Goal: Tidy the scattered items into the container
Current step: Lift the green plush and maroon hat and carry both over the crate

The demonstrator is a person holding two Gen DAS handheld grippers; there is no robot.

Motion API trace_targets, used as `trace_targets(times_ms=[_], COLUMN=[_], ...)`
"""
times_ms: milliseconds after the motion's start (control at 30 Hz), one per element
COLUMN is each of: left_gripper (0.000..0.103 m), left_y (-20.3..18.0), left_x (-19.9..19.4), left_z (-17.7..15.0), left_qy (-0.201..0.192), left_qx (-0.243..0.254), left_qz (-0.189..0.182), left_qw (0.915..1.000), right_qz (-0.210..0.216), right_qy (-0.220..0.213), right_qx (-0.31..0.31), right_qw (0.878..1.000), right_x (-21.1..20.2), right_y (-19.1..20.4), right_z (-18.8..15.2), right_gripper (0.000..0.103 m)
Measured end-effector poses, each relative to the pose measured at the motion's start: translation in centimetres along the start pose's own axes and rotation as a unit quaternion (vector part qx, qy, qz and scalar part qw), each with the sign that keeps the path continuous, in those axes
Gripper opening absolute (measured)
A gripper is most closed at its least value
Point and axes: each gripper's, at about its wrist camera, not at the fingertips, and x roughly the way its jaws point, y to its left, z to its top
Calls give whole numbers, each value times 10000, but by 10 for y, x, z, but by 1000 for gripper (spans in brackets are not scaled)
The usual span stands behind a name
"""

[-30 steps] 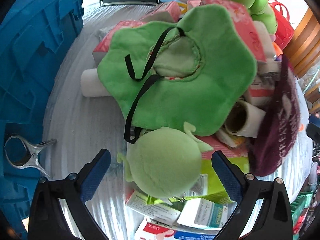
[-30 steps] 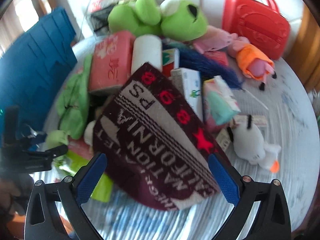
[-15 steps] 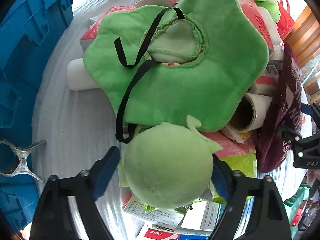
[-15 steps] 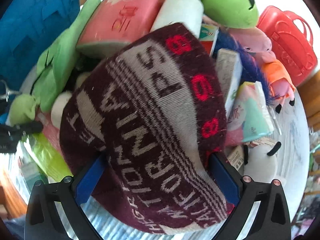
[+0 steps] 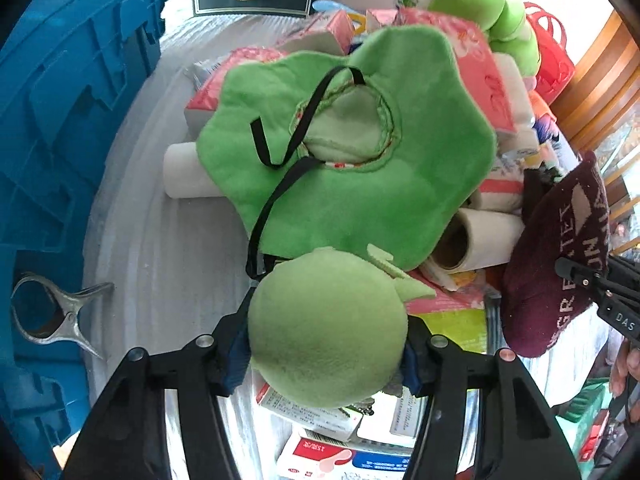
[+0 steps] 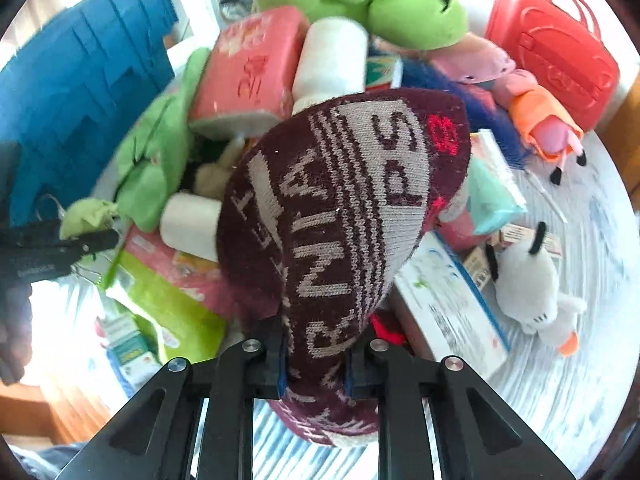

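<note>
Standing beside the heap, blue crate [image 5: 60, 140] shows only a metal clip [image 5: 52, 314].

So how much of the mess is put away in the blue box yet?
Nothing looks put away yet. The left tongs have just closed on the pale green plush ball, and the right tongs on the maroon knit hat. The pile is left: green frog toy, red case, pink tissue pack. The blue crate waits beside it.
</note>
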Motion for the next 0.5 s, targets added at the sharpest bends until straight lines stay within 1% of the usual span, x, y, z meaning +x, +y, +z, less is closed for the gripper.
trace_targets(times_ms=[133, 267, 333, 500], left_gripper=[58, 58, 58, 58], left_y=[4, 1, -3, -12], left_x=[-16, -26, -38, -69], left_z=[-6, 10, 11, 23], left_qy=[-132, -277, -375, -634], left_qx=[-3, 21, 60, 152], left_qz=[-9, 35, 25, -83], left_qw=[9999, 9996, 9993, 9978], right_qz=[63, 42, 33, 18], right_qy=[-278, -562, -685, -927], right_qx=[91, 18, 14, 188], right_qw=[9996, 9984, 9976, 9955], right_x=[-23, -49, -64, -92], right_y=[-3, 2, 13, 21], right_z=[10, 18, 14, 21], right_gripper=[18, 18, 18, 18])
